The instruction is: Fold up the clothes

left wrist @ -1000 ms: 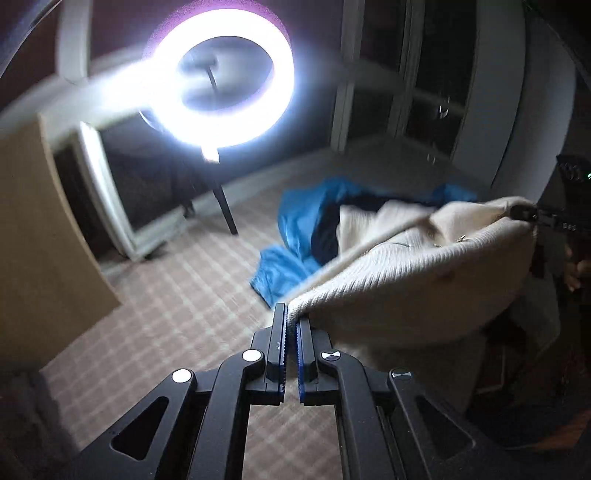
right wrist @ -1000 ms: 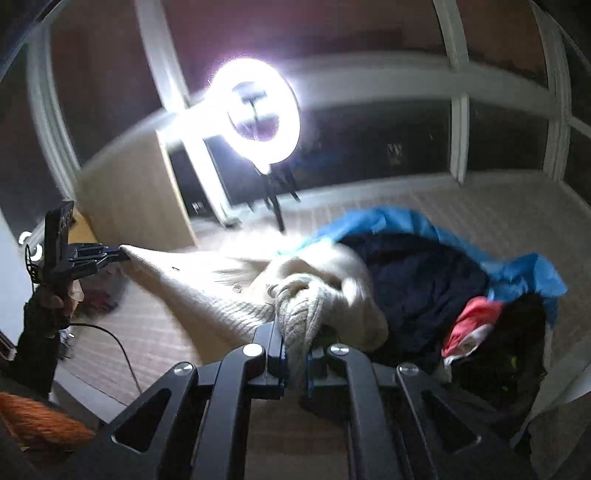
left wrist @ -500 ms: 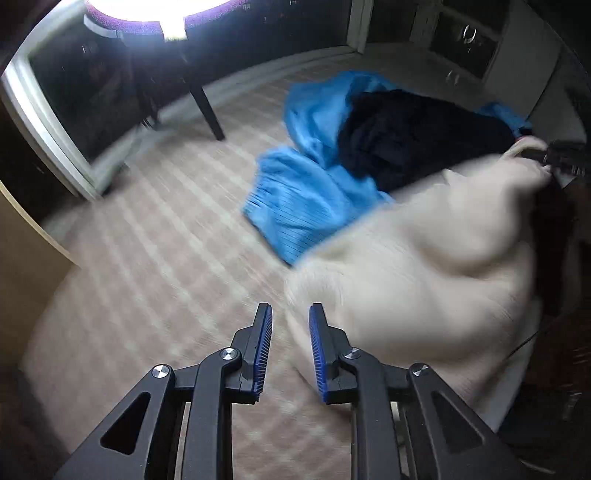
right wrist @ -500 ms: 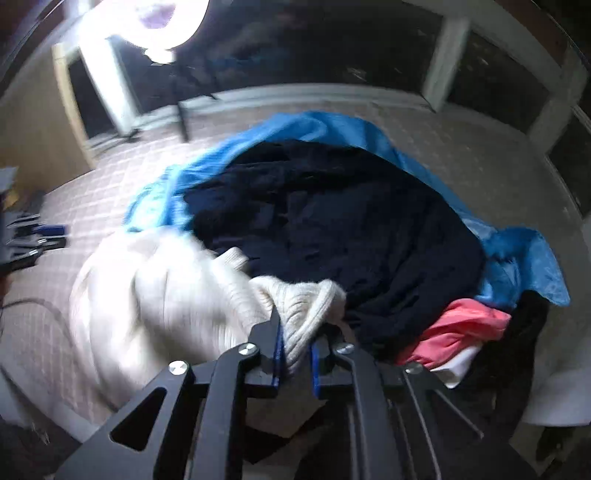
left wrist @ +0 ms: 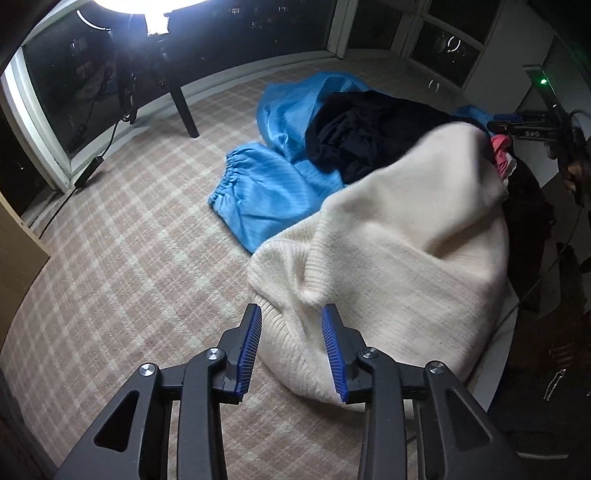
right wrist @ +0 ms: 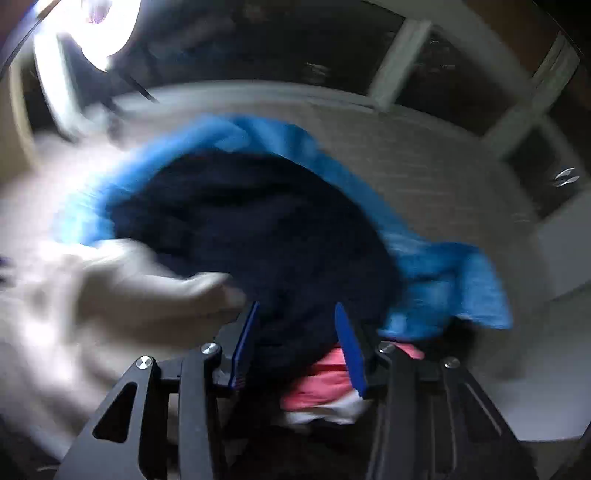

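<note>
A checked carpet is spreading across most of the left wrist view, its near edge cut off by the frame. On it a cream sweater is lying in a loose heap, its far end blurring where it is draping over the pile of clothes behind. That pile is showing a blue garment with a gathered cuff, a dark garment heaped on top of it, and a scrap of pink cloth mostly hidden by the sweater. The lamp is being cropped by the top edge.

The left gripper is hovering over the sweater's ribbed edge, its jaws having just been opening; they are standing apart and pressing on nothing.

The right wrist view is smearing badly (little detail is surviving). The right gripper is hanging over the dark garment, its jaws also having just been opening, apart and empty, with the sweater off to its left.
</note>
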